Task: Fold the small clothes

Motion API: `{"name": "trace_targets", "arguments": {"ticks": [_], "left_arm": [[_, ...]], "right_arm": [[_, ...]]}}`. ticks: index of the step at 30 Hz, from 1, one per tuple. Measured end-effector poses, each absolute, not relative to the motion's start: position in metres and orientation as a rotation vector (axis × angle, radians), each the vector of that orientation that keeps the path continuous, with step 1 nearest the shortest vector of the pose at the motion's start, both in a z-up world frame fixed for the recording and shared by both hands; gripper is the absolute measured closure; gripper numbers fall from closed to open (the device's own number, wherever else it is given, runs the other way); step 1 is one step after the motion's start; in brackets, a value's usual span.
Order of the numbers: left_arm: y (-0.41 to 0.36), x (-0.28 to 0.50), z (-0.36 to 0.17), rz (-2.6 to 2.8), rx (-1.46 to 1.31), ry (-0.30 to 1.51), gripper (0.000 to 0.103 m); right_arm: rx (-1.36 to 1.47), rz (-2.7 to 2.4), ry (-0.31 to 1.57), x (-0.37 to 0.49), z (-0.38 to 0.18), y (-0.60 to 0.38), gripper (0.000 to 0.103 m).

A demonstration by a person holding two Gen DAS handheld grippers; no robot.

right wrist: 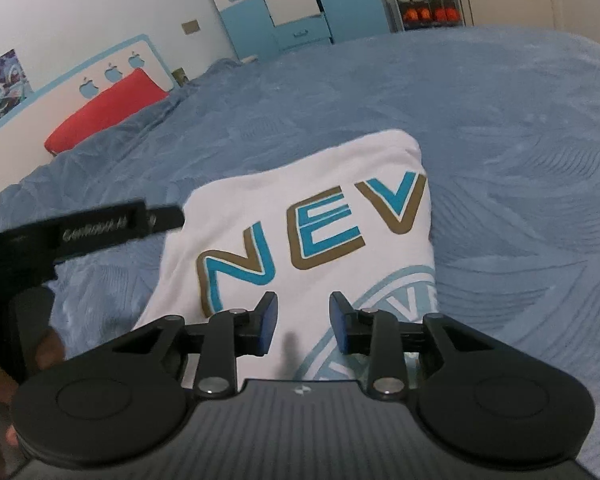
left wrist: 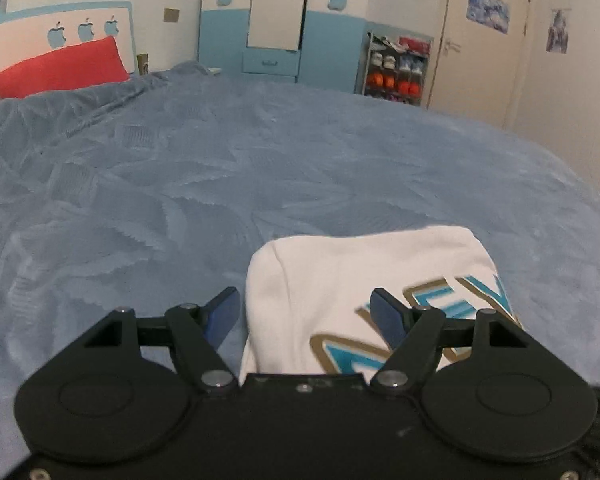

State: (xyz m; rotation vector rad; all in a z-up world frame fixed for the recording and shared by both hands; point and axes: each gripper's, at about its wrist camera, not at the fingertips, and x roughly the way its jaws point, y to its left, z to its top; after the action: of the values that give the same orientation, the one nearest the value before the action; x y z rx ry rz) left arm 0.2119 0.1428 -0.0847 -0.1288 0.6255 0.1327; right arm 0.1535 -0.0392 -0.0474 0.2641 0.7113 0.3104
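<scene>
A folded white shirt [right wrist: 300, 216] is laid on the blue bed [left wrist: 260, 168]. The left gripper [left wrist: 305, 314] is held wide apart over its edge. The right gripper [right wrist: 303, 322] is spread above the print, with nothing gripped.

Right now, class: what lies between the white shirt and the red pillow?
Only bare blue bedspread lies between the white shirt and the red pillow; nothing else rests on that stretch. The right wrist view shows it best.
</scene>
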Motion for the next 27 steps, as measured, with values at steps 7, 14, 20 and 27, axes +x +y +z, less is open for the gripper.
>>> {"name": "trace_targets", "arguments": {"ticks": [7,14,20,27], "left_arm": [[0.164,0.257,-0.147,0.179,-0.233,0.829,0.025],[0.145,0.272,-0.107,0.227,-0.066,0.663,0.027],[0.151,0.305,-0.17,0.19,-0.089,0.73,0.02],[0.155,0.311,-0.169,0.186,-0.164,0.758,0.015]], "right_arm": [[0.232,0.283,0.775,0.174,-0.056,-0.031,0.068],[0.242,0.248,0.586,0.218,-0.029,-0.042,0.067],[0.238,0.189,0.62,0.267,-0.086,-0.048,0.068],[0.315,0.207,0.605,0.265,-0.102,-0.055,0.067]]}}
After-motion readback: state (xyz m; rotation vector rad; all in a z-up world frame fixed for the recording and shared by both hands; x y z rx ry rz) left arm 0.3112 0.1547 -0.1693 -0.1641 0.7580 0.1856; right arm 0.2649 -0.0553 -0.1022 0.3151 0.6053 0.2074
